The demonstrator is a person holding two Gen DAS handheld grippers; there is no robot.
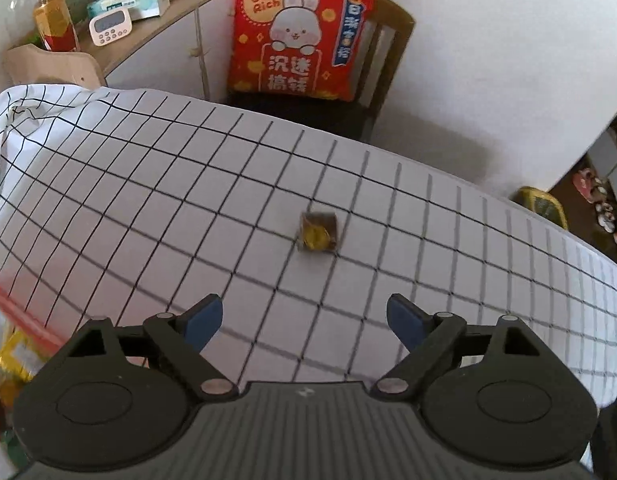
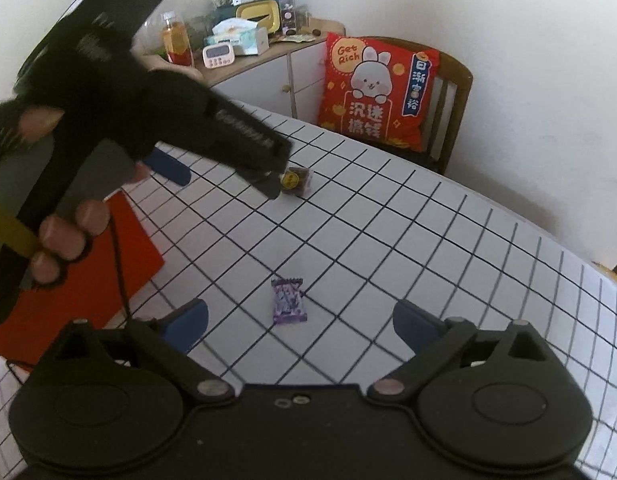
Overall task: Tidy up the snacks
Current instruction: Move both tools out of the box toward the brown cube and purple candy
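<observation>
A table covered with a white cloth with a black grid (image 1: pixel 148 184) fills both views. On it lies a small brown square snack with a yellow round mark (image 1: pixel 317 232), alone on the cloth in the left wrist view, ahead of the left gripper (image 1: pixel 304 322). That gripper has its jaws spread wide with nothing between them, and its blue fingertips (image 1: pixel 202 320) are above the cloth, short of the snack.

In the right wrist view the right gripper (image 2: pixel 300 326) is also wide open and empty. Just ahead of it, between the lines of its two fingers, lies a small purple wrapped candy (image 2: pixel 289 301) flat on the cloth. Farther away on the table sits the same brown snack (image 2: pixel 295 181), and the left gripper (image 2: pixel 228 176), held by a hand (image 2: pixel 62 240), reaches in from the left so that one dark finger tip is right beside the snack; whether it touches cannot be told. A red sheet (image 2: pixel 80 280) lies on the table under that hand, at the left edge.

Beyond the table stands a wooden chair (image 2: pixel 456 88) bearing a red rabbit cushion (image 2: pixel 376 92). To its left is a cabinet (image 2: pixel 276 76) whose top holds a tissue box (image 2: pixel 244 38), a small white timer (image 2: pixel 217 56) and a bottle of amber liquid (image 2: pixel 175 40).
</observation>
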